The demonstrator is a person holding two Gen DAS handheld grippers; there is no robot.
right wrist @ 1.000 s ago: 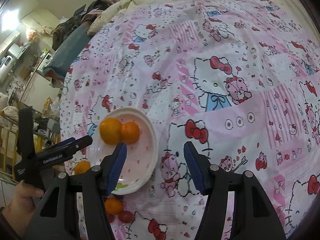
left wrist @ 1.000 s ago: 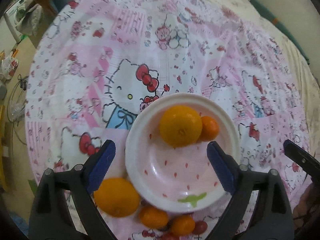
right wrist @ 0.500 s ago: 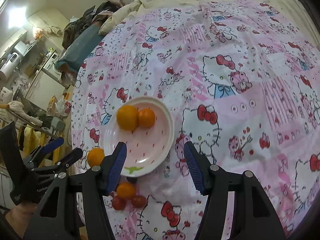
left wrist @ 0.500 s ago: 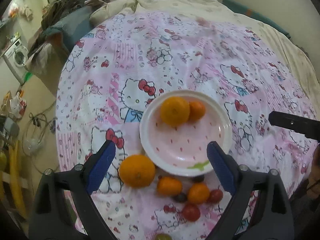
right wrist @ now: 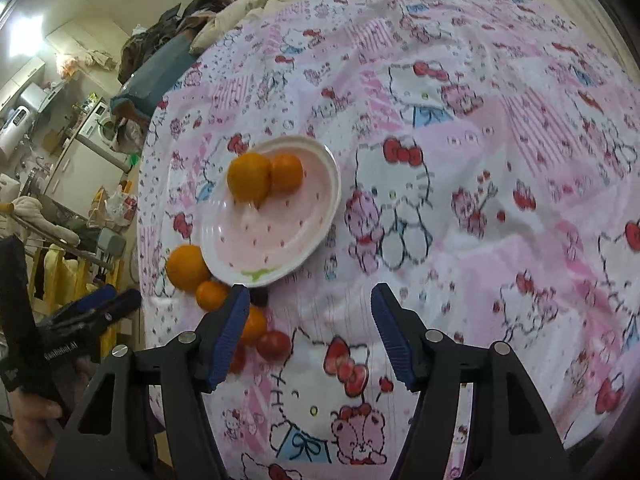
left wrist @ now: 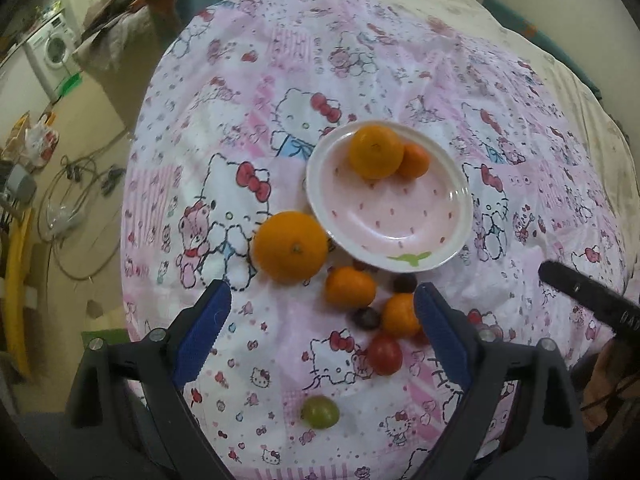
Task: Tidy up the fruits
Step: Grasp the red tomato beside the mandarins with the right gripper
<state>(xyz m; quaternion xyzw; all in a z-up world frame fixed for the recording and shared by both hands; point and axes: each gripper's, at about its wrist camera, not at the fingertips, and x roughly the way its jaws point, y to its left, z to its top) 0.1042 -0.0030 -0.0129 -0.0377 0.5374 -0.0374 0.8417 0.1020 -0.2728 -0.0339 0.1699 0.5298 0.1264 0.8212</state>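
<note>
The left gripper (left wrist: 320, 316) hangs wide apart and grasps nothing; the right gripper (right wrist: 308, 330) is opening, with only the pink cartoon cloth (right wrist: 460, 200) between its jaws. In the left wrist view, small oranges (left wrist: 350, 286), a red tomato (left wrist: 385, 354) and a green grape (left wrist: 320, 412) lie loose between the left fingers. A large orange (left wrist: 290, 246) touches the pink plate (left wrist: 400, 240) at its 8 o'clock, and the plate holds two oranges (left wrist: 376, 152) at 12 o'clock.
</note>
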